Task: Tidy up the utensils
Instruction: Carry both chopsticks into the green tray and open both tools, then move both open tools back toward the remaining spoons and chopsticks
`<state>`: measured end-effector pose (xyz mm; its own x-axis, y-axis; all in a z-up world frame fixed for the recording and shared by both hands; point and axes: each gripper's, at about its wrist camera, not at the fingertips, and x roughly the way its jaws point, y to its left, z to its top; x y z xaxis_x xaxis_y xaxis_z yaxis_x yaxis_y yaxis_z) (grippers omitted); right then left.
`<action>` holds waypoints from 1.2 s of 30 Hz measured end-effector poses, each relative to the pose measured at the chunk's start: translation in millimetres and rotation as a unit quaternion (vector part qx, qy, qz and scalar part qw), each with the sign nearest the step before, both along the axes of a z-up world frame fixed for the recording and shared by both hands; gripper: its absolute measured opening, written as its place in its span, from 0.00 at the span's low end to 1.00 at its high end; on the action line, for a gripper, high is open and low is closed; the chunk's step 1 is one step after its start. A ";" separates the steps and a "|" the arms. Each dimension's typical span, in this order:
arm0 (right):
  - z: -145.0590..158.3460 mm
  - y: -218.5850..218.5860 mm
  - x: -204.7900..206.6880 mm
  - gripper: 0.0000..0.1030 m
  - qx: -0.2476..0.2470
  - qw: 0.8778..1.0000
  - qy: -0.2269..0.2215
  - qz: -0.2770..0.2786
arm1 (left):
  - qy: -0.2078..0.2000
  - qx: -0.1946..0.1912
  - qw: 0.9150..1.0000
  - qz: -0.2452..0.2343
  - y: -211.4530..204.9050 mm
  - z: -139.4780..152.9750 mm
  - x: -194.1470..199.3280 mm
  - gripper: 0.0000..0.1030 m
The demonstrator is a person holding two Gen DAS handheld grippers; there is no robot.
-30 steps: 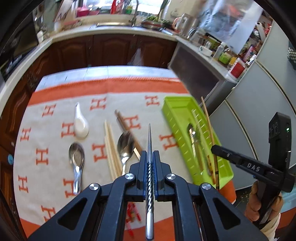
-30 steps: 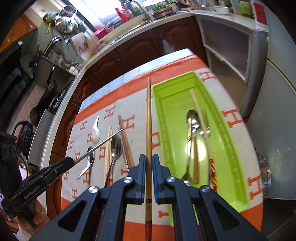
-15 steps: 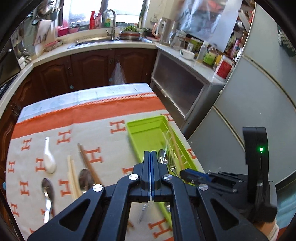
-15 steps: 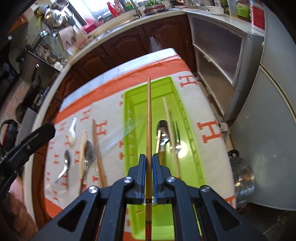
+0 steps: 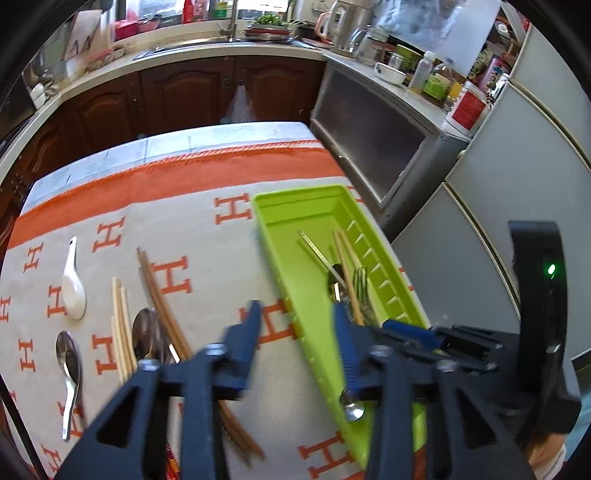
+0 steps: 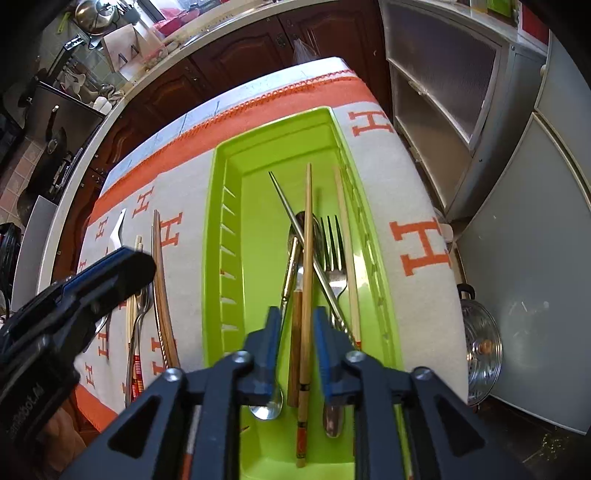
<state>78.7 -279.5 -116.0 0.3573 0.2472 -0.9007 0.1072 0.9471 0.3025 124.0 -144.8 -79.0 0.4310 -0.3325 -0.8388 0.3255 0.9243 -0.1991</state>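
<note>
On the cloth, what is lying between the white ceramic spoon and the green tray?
In the left wrist view: pale chopsticks, a metal spoon and dark brown chopsticks lie between the white ceramic spoon and the green tray.

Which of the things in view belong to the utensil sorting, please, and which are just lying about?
Job: green tray, bamboo chopstick between the right gripper's open jaws, metal chopstick, fork, white spoon, steel spoon, dark chopsticks.
Lying about: kettle, bottles, pot lid.
</note>
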 end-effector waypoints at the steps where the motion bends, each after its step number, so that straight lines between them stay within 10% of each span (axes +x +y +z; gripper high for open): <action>1: 1.3 0.5 0.2 0.23 0.002 1.000 -0.002 0.000 | -0.002 0.005 1.000 0.004 4.2 -0.5 -1.4 0.52; 12: 22.8 14.0 -8.3 0.23 0.012 0.999 -0.031 0.003 | -0.026 0.055 0.998 0.035 51.8 3.3 -19.3 0.58; 36: 67.6 114.9 -9.1 0.23 0.002 0.992 -0.087 0.087 | -0.013 0.032 0.995 0.091 181.6 24.9 -31.0 0.61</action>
